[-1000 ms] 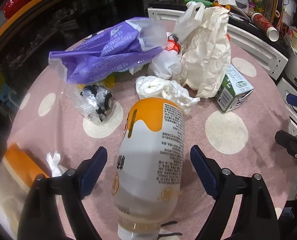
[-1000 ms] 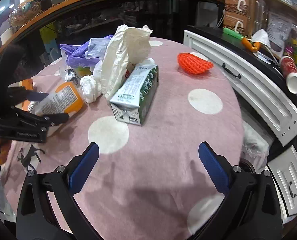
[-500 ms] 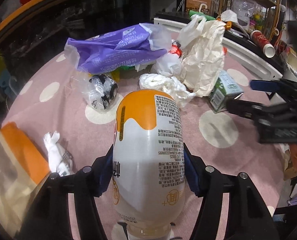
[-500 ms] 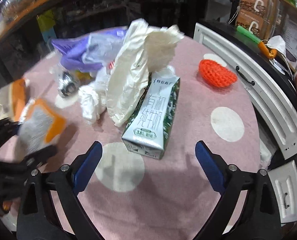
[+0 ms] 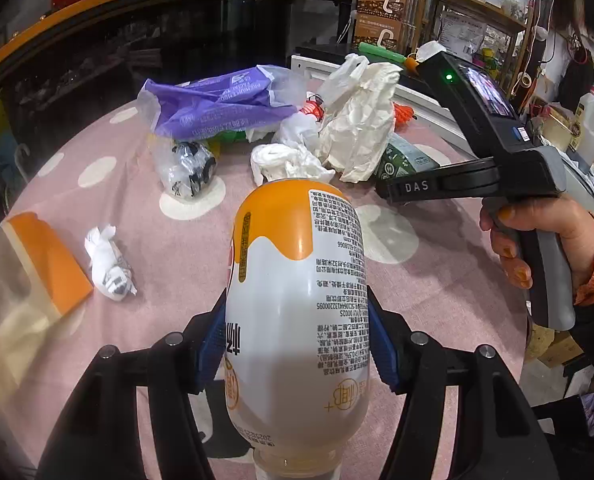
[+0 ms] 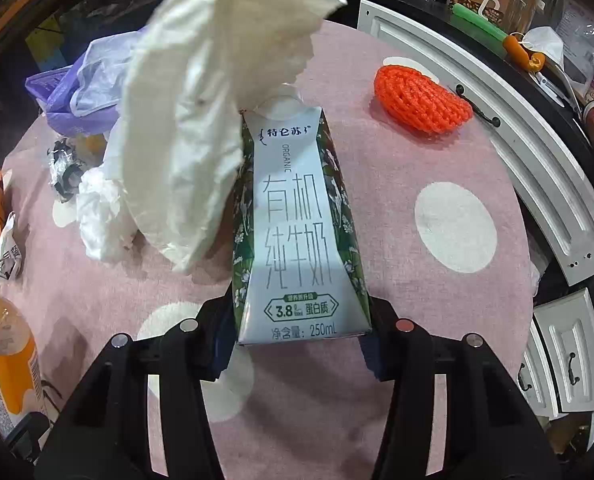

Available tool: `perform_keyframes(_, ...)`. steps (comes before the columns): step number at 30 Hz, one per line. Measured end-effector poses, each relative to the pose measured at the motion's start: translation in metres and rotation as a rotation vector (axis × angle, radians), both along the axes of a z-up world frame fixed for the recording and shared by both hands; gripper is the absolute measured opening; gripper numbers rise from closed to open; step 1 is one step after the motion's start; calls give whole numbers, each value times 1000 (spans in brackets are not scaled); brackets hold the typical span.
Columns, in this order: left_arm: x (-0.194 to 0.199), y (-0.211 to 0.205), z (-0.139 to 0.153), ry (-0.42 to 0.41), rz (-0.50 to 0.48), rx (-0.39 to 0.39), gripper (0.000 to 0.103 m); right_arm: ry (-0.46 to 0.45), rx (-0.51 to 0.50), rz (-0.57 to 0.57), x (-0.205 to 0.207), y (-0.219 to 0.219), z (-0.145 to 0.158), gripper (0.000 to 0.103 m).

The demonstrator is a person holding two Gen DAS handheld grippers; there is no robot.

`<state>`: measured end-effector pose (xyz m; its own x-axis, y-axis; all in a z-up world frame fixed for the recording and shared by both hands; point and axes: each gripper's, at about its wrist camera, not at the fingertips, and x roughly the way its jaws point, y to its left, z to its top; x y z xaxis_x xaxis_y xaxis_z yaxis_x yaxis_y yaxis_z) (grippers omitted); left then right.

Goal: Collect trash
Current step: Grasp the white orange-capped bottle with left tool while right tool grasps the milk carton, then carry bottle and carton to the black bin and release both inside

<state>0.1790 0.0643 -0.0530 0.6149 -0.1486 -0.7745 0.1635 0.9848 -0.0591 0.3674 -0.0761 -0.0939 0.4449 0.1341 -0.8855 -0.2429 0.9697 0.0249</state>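
Note:
My left gripper (image 5: 297, 344) is shut on an orange-and-white plastic bottle (image 5: 297, 296), held above the pink dotted tablecloth (image 5: 437, 280); the bottle also shows in the right wrist view (image 6: 5, 356). My right gripper (image 6: 297, 340) is closed around the base of a green-and-white 250 mL milk carton (image 6: 293, 232) lying on the table. A crumpled white paper bag (image 6: 201, 112) leans against the carton's left side. The right gripper's body (image 5: 497, 168) and the hand holding it show in the left wrist view.
On the table lie a purple plastic bag (image 5: 217, 104), a clear wrapper with black bits (image 5: 187, 168), crumpled tissues (image 5: 289, 160), a small wad (image 5: 109, 260), an orange-edged bag (image 5: 37, 264) and an orange foam net (image 6: 421, 100). A white cabinet (image 6: 537, 184) borders the right.
My left gripper closed on the bottle and lifted it. My right gripper moved forward to the milk carton and closed around its base.

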Motion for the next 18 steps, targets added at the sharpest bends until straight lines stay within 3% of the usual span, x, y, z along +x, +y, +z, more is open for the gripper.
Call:
perform_keyframes(8, -17, -8, 4, -31, -10, -10, 61, -47, 14, 21, -35, -16, 7, 50)
perform_keyframes(18, -36, -29, 8, -45, -45, -64, 61, -73, 92, -6, -89, -79, 17, 50)
